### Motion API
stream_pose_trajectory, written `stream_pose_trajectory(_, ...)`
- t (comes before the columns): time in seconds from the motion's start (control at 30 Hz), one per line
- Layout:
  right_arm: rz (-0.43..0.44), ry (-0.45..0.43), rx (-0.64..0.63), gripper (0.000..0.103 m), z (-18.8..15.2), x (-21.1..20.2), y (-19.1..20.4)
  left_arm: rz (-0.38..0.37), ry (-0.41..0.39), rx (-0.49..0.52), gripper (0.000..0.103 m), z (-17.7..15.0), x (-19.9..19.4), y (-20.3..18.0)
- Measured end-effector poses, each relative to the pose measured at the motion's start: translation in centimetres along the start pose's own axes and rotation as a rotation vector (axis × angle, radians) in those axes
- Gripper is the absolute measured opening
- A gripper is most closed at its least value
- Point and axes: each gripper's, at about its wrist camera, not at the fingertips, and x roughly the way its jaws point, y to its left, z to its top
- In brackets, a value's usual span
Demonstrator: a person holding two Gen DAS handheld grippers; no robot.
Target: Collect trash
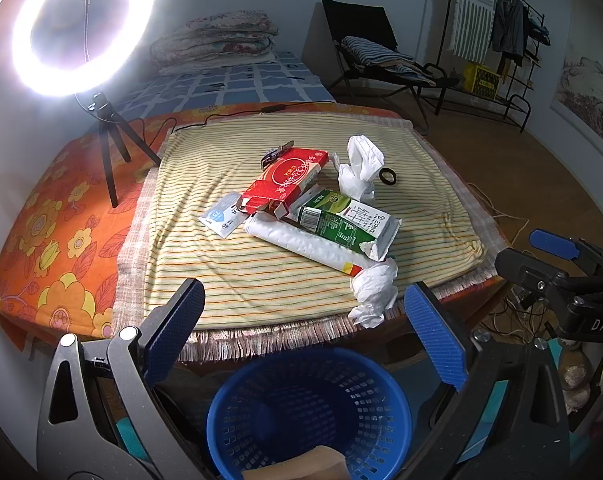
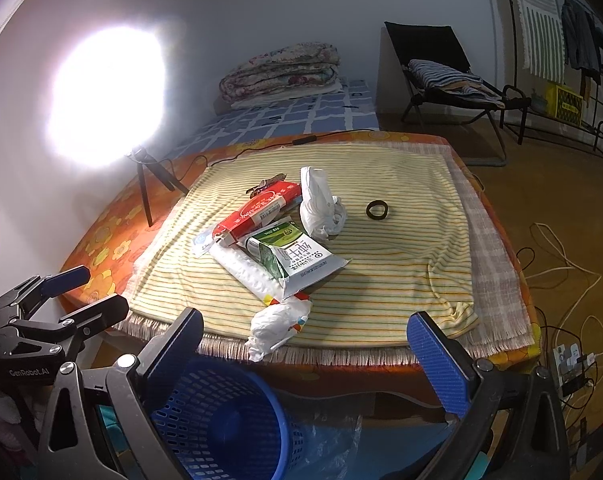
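Blue basket (image 1: 307, 412) low in frame, below the surface (image 1: 237, 280) edge; trash heaped mid-frame. Left gripper (image 1: 301, 328) and right gripper (image 2: 307, 344) both wide, empty. Best to start with the near tissue (image 1: 375, 292), pinching its middle, then dropping straight down.

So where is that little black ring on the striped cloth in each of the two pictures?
Left wrist view: the black ring lies right of centre, just right of the crumpled white bag.
Right wrist view: the ring sits alone, further right of that bag.
Shared landmark: the green milk carton, nearer the camera than the ring.
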Motion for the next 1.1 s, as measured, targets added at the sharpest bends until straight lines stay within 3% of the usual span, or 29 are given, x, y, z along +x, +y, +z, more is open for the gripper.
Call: stream_pose_trajectory(1.1, 0.003, 0.004, 0.006, 0.103, -0.17, 0.06, 0.00, 0.002, 0.002, 0.002, 0.102, -0.04, 0.01, -0.09)
